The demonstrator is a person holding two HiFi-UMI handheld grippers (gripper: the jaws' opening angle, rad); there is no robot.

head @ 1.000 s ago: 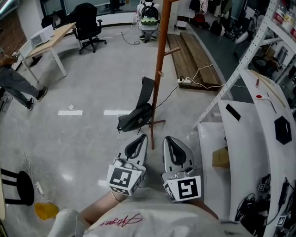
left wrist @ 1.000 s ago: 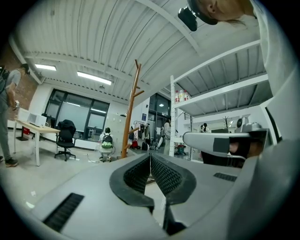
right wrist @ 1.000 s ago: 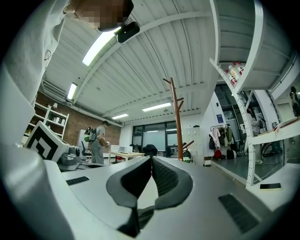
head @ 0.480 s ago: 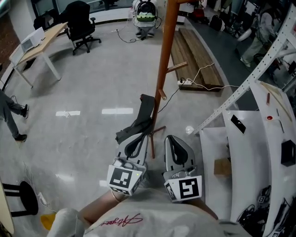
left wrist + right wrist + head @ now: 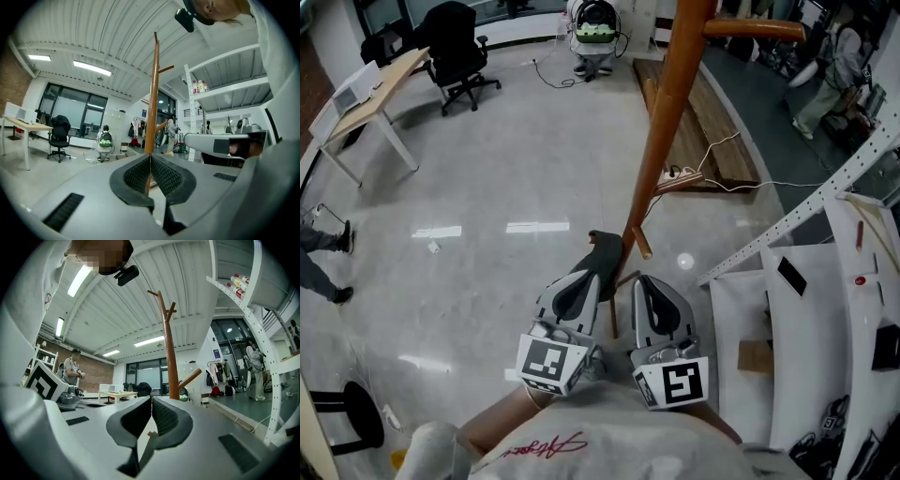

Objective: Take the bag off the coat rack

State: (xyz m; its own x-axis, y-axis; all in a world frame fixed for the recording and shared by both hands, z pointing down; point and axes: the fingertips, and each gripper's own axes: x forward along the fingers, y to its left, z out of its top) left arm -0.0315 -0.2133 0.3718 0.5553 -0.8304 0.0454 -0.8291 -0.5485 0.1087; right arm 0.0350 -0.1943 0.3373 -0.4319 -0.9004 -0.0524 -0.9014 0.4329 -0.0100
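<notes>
Both pairs of fingers are shown pressed together with nothing held. The left gripper (image 5: 586, 279) and the right gripper (image 5: 643, 282) are carried side by side and level, and the pads are seen meeting in each gripper view. Just beyond the left fingers (image 5: 136, 176) the dark bag (image 5: 603, 251) is seen against the lower part of the coat rack (image 5: 667, 122), partly hidden by that gripper. A short peg (image 5: 642, 246) juts from the pole just ahead of the right fingers (image 5: 164, 418). A longer arm (image 5: 755, 28) is set far higher. To the left of the fingers, bare floor (image 5: 469, 281) is left open as far as an office chair (image 5: 459, 47). To the right, room is cut off by a white counter (image 5: 736, 328) and a slanted shelf upright (image 5: 787, 218). Farther ahead, a power strip (image 5: 675, 175) lies on the floor beside wooden planks (image 5: 712, 141).
</notes>
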